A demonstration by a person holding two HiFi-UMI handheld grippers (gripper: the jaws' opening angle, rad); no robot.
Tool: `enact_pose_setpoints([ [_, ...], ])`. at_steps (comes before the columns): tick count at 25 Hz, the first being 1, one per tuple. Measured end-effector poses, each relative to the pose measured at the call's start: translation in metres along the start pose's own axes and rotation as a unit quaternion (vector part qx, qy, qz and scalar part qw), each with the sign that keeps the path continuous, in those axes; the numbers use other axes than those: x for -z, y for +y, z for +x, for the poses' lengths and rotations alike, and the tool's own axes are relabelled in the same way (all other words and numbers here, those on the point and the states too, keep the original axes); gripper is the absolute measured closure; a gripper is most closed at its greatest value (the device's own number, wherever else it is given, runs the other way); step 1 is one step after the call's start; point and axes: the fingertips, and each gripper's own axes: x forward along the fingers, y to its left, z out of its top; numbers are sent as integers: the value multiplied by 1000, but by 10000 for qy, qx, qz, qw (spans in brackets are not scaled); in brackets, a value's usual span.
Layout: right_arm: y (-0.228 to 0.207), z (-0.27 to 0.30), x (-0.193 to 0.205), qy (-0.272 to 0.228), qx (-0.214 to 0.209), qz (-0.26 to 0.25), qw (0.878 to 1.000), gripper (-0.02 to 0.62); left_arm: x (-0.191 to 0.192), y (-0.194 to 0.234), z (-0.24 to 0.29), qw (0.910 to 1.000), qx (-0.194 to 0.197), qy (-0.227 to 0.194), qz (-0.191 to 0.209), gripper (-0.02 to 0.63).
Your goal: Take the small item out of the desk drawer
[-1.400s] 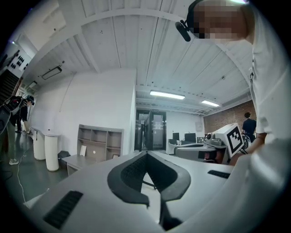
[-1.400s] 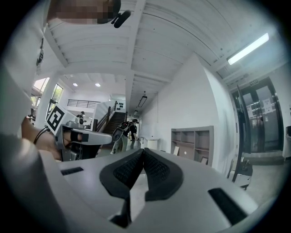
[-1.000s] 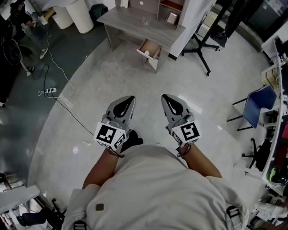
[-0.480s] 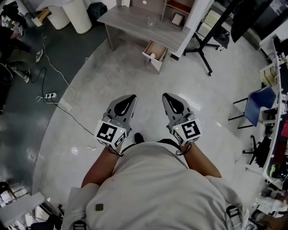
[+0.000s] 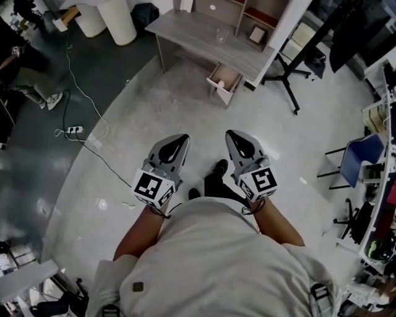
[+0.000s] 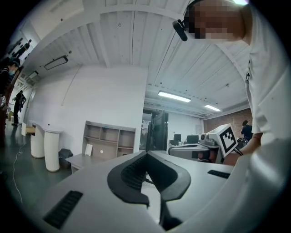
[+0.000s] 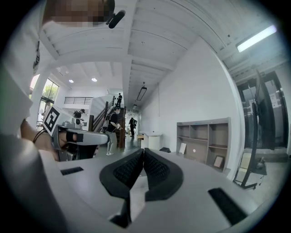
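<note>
Standing on the pale floor (image 5: 154, 105), you are well apart from the grey table (image 5: 192, 31), which sits at the top of the head view with a shelf unit (image 6: 109, 142) rising along its back edge. Two white cylinders (image 5: 117, 18) stand off the table's left end, and a blue chair (image 5: 362, 155) is far over on your right. A thin cable (image 5: 93, 111) runs across the floor on your left to a power strip (image 5: 73, 129). You hold both grippers side by side in front of your body, pointing toward the table and roughly level. Your left gripper (image 5: 179, 138) has its jaws closed tip to tip with nothing between them, as its own view shows. Your right gripper (image 5: 233, 134) is likewise closed, its ribbed pads pressed together and empty. The table's drawer (image 5: 224, 79) hangs under the near right corner and stands pulled out, its open top facing up and its white front toward you. A clear glass (image 5: 221, 35) stands upright on the tabletop just behind the drawer. Inside the drawer a small pale item (image 5: 221, 83) shows near the front, too small to make out in any more detail.
</note>
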Motion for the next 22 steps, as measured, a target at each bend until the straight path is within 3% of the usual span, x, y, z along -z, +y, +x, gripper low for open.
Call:
enact_pose_setpoints([
  [11, -52, 74, 11, -53, -422, 178, 9989, 574, 8, 57, 56, 9990, -402, 157, -65, 591],
  [22, -195, 118, 10, -87, -309, 315, 9990, 574, -3, 78, 207, 9995, -270, 149, 8, 591],
])
